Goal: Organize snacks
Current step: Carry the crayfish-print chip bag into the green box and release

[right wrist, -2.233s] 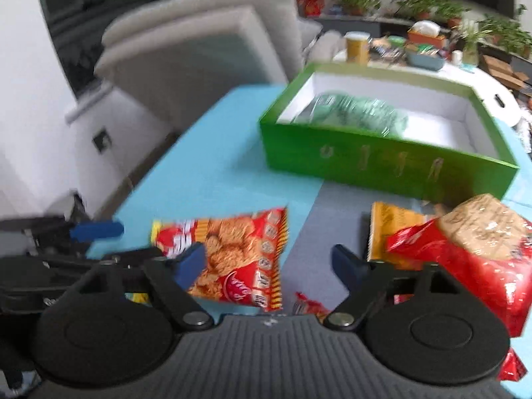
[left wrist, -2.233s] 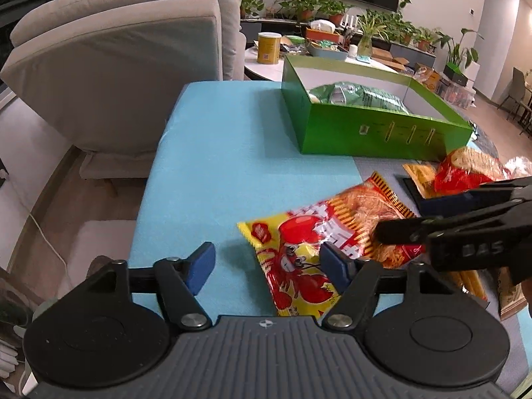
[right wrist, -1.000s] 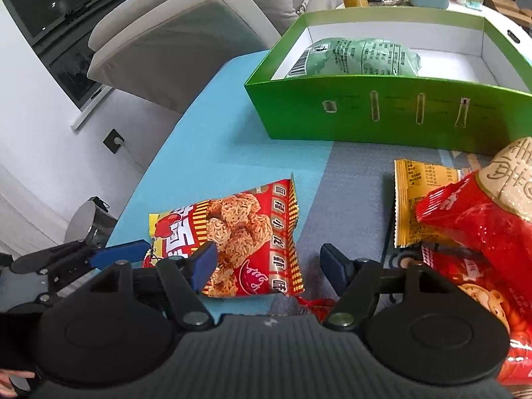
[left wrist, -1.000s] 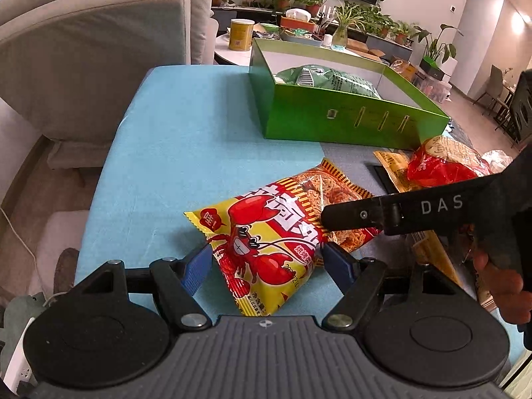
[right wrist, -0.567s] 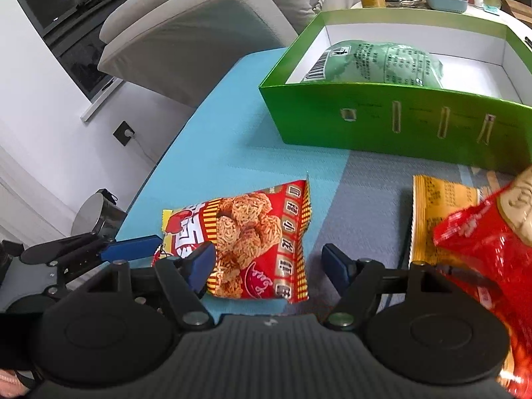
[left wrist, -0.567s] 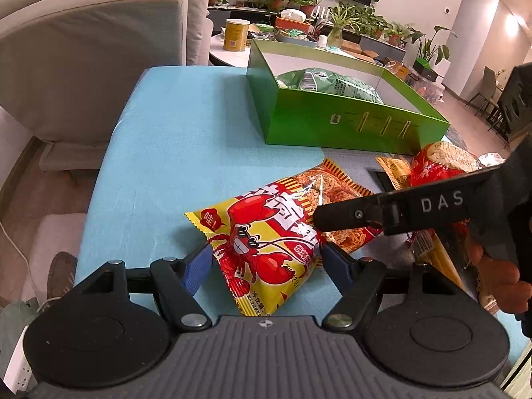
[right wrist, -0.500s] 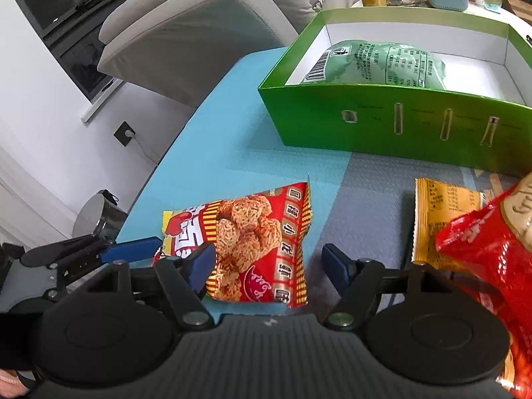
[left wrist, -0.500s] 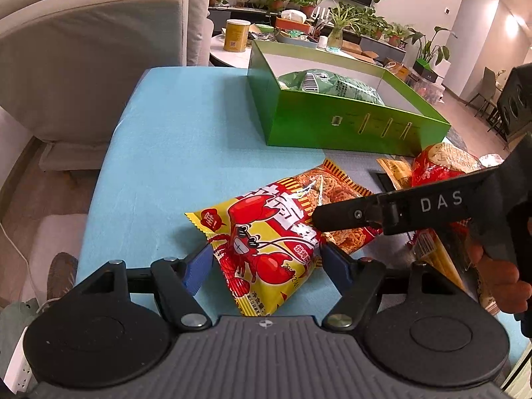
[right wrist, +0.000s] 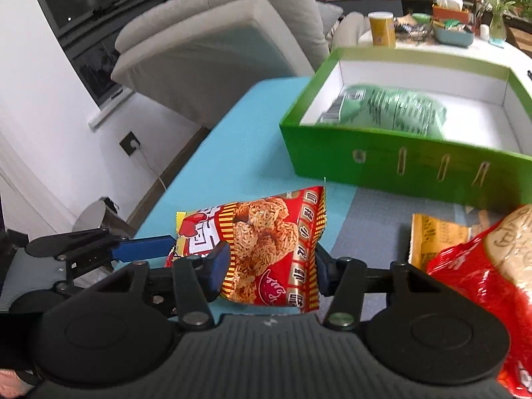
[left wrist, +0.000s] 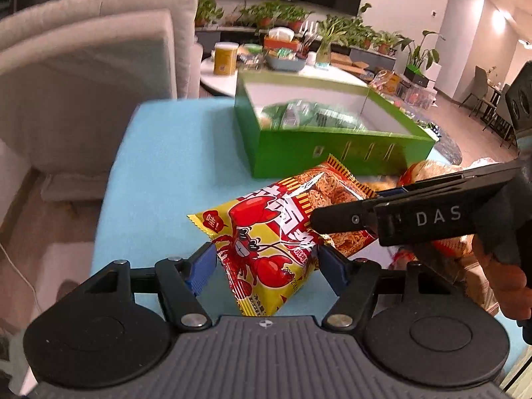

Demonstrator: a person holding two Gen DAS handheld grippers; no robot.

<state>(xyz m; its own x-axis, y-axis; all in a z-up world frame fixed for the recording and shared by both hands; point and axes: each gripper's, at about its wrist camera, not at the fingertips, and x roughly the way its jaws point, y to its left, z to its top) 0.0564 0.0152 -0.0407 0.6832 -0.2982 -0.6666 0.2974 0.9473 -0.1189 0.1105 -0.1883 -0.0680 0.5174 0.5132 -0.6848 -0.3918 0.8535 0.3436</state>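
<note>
Living-room light falls on a bench under a teal cover, with a grey sofa to the far left and potted plants along the far wall. At the far right of the bench sits an open green box with a white inside; a green snack bag already lies in it, so the box looks to be where the snacks are gathered.

Between both grippers is a red-and-yellow snack packet, printed with a cartoon crayfish and a picture of crisp noodle clusters. Its Chinese lettering is too blurred to read. The left gripper has blue fingers either side of the packet's near end, closing on it, though I cannot tell whether the pads press yet. The right gripper is also closing, and its fingers appear to touch the packet's other end — a two-handed hold, probably to keep the puffy bag level for lifting.

The right gripper's side reads "DAS" in the left view. Near right lie more snacks: a red bag and an orange packet, waiting on a grey mat.
</note>
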